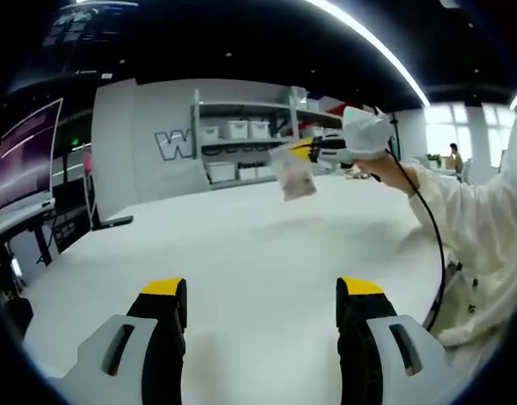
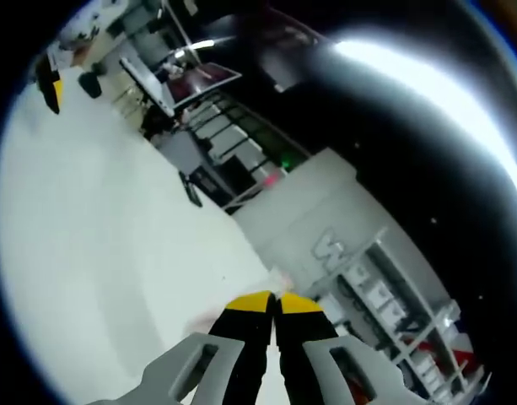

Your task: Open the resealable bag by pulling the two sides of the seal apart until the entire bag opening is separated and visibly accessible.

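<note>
Bag position: your right gripper (image 1: 307, 151) pinches the small clear plastic resealable bag (image 1: 293, 175) by its top edge, hanging long axis downward above the white table (image 1: 241, 245) (contents unclear). Your left gripper (image 1: 262, 295), jaws spread and empty, sits well short, bag ahead-right.

White table (image 1: 241, 245) fronts a grey wall (image 1: 148, 160); shelving unit (image 1: 241, 143) holds what appear to be storage bins; ceiling light strip (image 1: 368, 42) overhead.
</note>
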